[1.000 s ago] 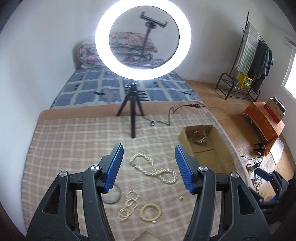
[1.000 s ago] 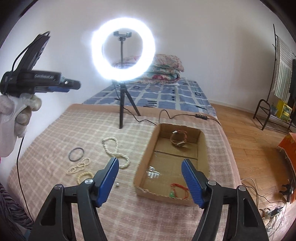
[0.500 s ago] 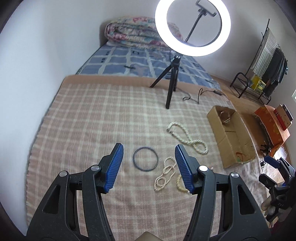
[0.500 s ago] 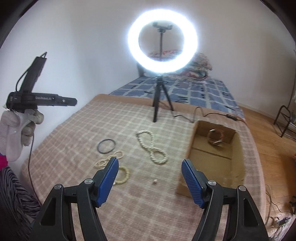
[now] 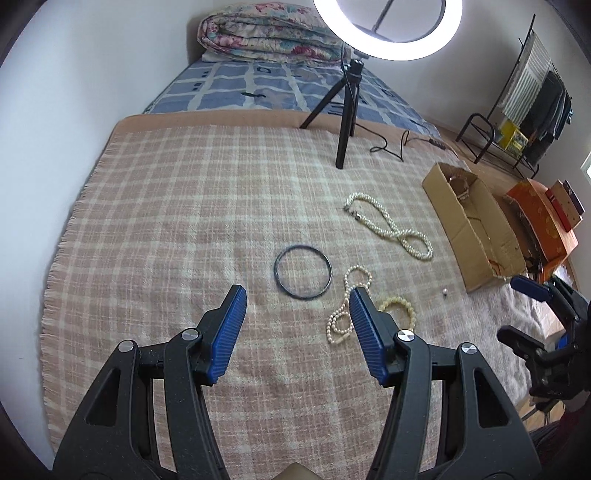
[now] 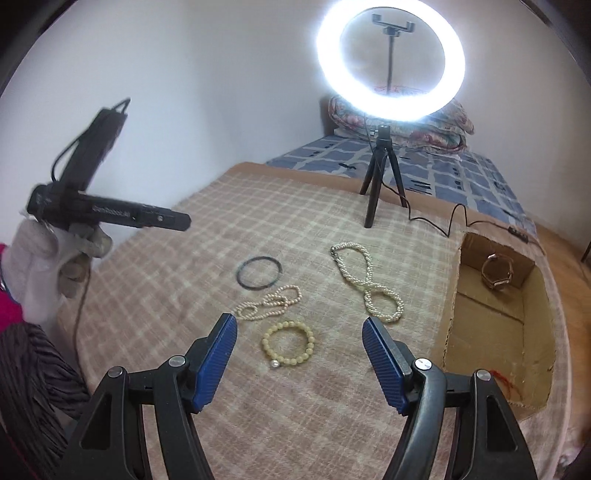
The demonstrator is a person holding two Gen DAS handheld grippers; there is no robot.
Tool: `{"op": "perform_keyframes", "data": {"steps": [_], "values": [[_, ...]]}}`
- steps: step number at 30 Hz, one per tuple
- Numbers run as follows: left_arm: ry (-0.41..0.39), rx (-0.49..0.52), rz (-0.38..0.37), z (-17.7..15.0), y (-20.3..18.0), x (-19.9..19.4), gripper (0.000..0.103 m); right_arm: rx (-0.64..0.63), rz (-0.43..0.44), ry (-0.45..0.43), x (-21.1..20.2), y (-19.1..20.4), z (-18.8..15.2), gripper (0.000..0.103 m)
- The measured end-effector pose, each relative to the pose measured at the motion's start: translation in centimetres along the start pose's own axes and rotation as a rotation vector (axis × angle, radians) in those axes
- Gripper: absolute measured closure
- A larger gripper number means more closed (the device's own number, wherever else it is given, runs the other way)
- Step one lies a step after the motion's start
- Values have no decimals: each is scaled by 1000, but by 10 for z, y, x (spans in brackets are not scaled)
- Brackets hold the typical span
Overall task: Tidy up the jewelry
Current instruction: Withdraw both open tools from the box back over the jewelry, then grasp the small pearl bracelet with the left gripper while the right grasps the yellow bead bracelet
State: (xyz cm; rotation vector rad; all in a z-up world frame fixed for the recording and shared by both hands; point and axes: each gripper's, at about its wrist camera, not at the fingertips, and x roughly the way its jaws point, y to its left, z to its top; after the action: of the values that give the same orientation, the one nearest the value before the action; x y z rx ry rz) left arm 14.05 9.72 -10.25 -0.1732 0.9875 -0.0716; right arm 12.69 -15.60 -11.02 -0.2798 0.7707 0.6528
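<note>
On the checked blanket lie a black ring bangle [image 5: 303,272] [image 6: 259,272], a thin pearl strand [image 5: 345,306] [image 6: 269,304], a yellow bead bracelet [image 5: 400,308] [image 6: 288,343] and a thick twisted pearl necklace [image 5: 391,227] [image 6: 365,284]. A cardboard box [image 5: 476,236] [image 6: 452,306] at the right holds a bracelet [image 6: 496,271] and a red string piece [image 6: 506,382]. My left gripper [image 5: 295,295] is open and empty, above the blanket just short of the bangle. My right gripper [image 6: 299,326] is open and empty, above the yellow bracelet.
A ring light on a black tripod [image 5: 347,110] [image 6: 380,181] stands at the far side, its cable [image 6: 448,221] trailing to the box. A tiny loose bead [image 5: 446,292] lies near the box. A folded quilt [image 5: 266,33] is on the bed behind; clothes rack [image 5: 532,99] at right.
My left gripper has swung left and down toward the black bangle. My right gripper has swung left from the box to over the yellow bead bracelet. Both stay open.
</note>
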Motion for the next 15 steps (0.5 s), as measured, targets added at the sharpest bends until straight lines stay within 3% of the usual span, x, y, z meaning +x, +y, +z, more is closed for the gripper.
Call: {"op": "perform_keyframes", "data": {"steps": [6,10,13,15], "values": [[57,27,-19,-7,-4,20,44,51,-80,122,29,-18,3,33],[104,59,-48,-14,-12,37,44,87,-56,180,45,-28,1,38],[157,90,-68,-21,-22,52,44,113,-4,210,58,-30,-1,51],[195,123,-82,-25,-30,64,44,123,30,236,66,-30,-3,51]]}}
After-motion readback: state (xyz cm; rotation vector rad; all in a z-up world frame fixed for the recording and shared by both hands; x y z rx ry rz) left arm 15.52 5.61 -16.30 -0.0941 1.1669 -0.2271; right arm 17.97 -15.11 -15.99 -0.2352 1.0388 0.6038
